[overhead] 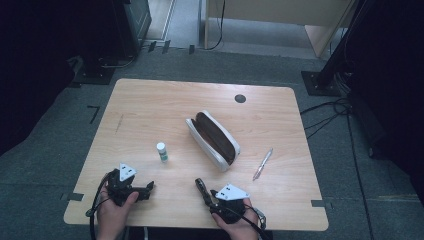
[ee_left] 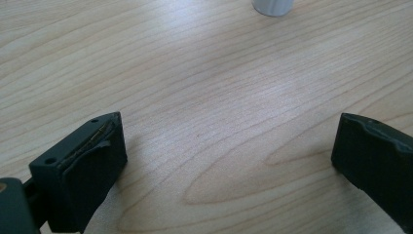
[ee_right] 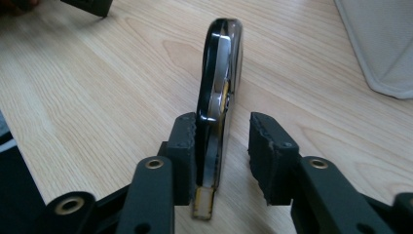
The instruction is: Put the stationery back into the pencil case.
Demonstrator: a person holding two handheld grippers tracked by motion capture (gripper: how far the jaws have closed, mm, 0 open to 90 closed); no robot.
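Setting: a pale wooden table [overhead: 150, 105] seen from above; a person's hands come in at the near edge, a black gripper in each
Right gripper [overhead: 204, 191]: held in the right hand near the front edge, right of centre; jaws point away and slightly left toward the middle of the table
Right jaws: a slim, glossy black object with a silvery edge [ee_right: 219, 87] stands on its edge between them; the left pad lies against its side, while a gap shows between the object and the right pad; not yet clamped from both sides; no earlier view to compare
The black object: on the table just ahead of the right hand, sticking out past the jaw tips; what it is cannot be told for sure
Left gripper [overhead: 149, 187]: held in the left hand at the front left of the table; jaws spread wide over bare wood, nothing between them
Pencil case [overhead: 213, 140]: white outside, brown inside, lying unzipped and gaping near the middle of the table, well beyond the right gripper
Small bottle [overhead: 162, 151]: white with a green band, upright, left of the case; its base shows at the top of the left gripper view
Pen [overhead: 262, 164]: lying slantwise to the right of the case, apart from it
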